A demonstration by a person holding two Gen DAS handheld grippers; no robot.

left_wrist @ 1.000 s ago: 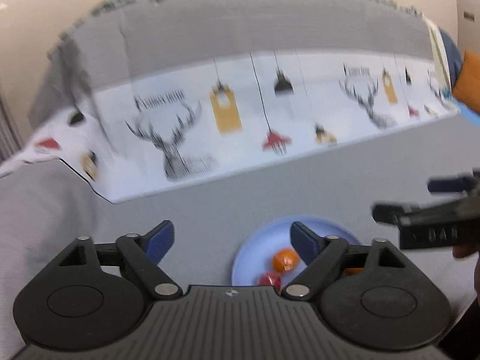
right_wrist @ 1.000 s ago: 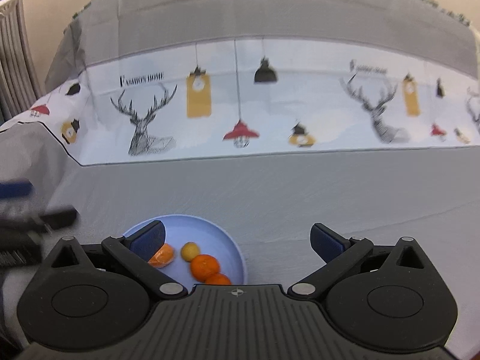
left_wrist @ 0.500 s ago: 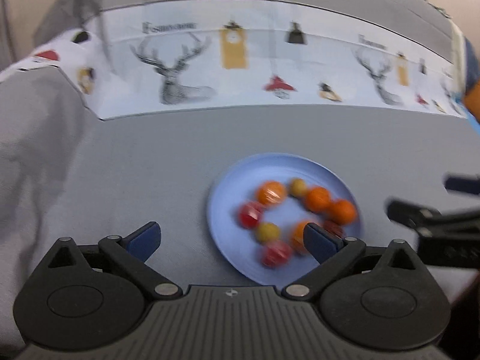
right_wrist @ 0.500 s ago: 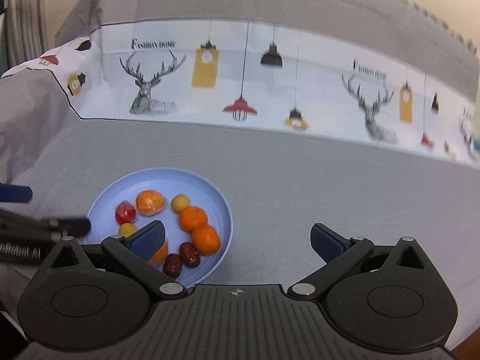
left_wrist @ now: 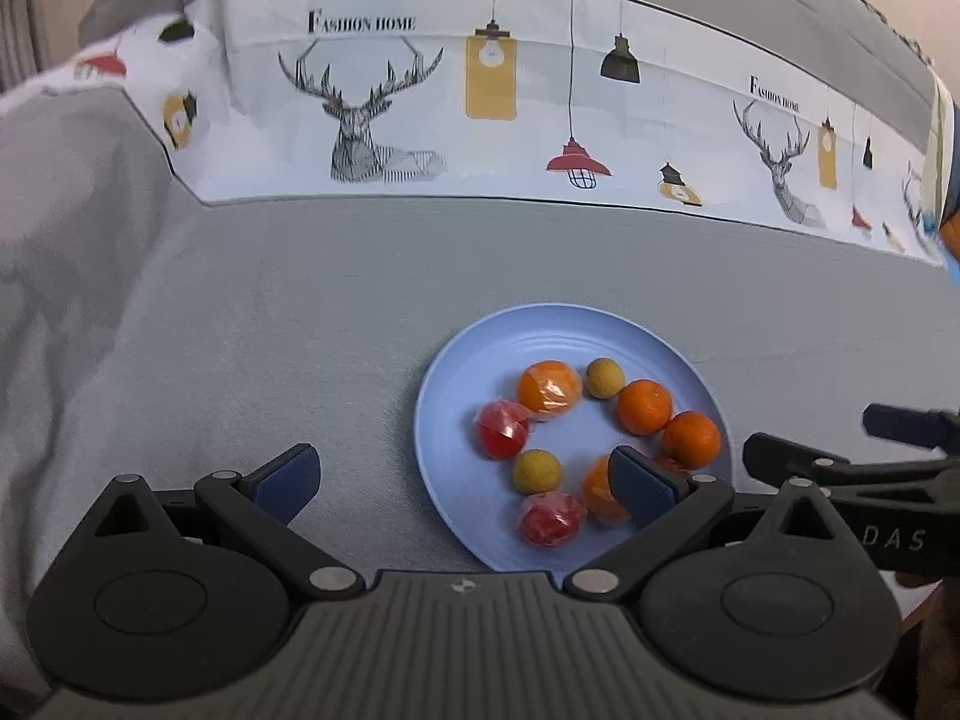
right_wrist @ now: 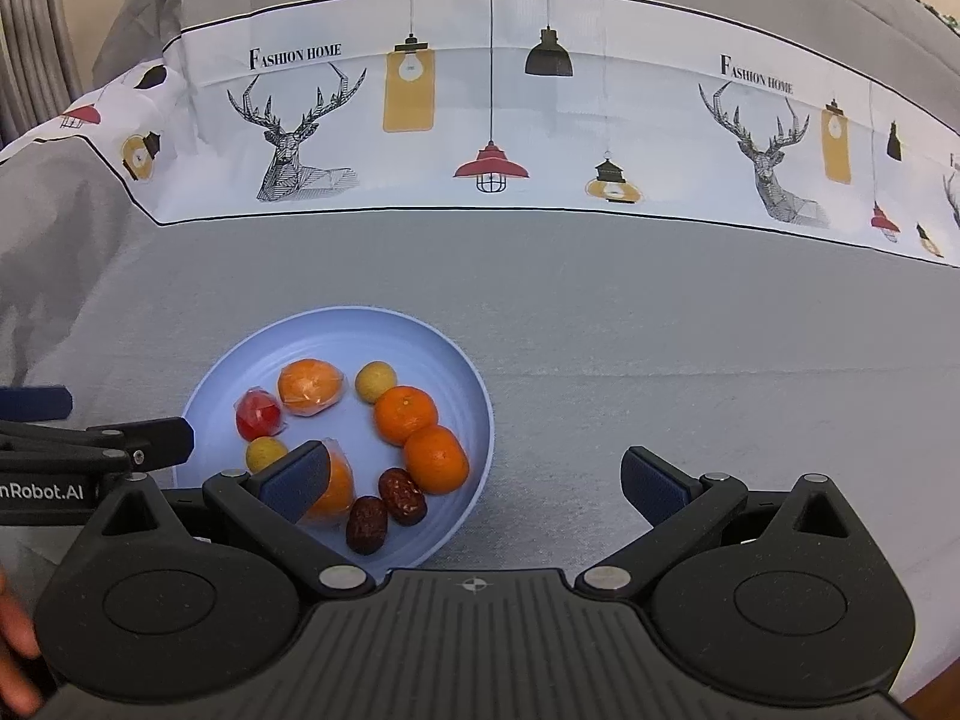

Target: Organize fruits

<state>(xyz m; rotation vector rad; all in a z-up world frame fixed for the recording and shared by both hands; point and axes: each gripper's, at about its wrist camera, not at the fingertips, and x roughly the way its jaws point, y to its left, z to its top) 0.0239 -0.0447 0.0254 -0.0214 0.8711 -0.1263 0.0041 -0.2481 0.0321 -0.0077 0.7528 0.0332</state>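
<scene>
A light blue plate (left_wrist: 456, 414) (right_wrist: 336, 324) lies on the grey cloth and holds several small fruits. Among them are bare oranges (left_wrist: 645, 407) (right_wrist: 436, 459), a wrapped orange (left_wrist: 549, 390), wrapped red fruits (left_wrist: 503, 429), yellow balls (left_wrist: 537, 471) and two dark dates (right_wrist: 402, 495). My left gripper (left_wrist: 465, 483) hovers open over the plate's left half, and its right finger hides part of an orange. My right gripper (right_wrist: 474, 483) is open over the plate's right rim, with its left finger over another orange. Neither holds anything.
A grey tablecloth (left_wrist: 270, 312) covers the surface, with a white printed band of deer and lamps (right_wrist: 492, 120) behind the plate. Bare cloth extends to the right of the plate (right_wrist: 690, 360). A person's fingertips (right_wrist: 15, 648) show at the lower left.
Both views have tipped downward and sunk toward the table, so the whole plate and its fruits have come into sight. The left jaws have spread slightly wider.
</scene>
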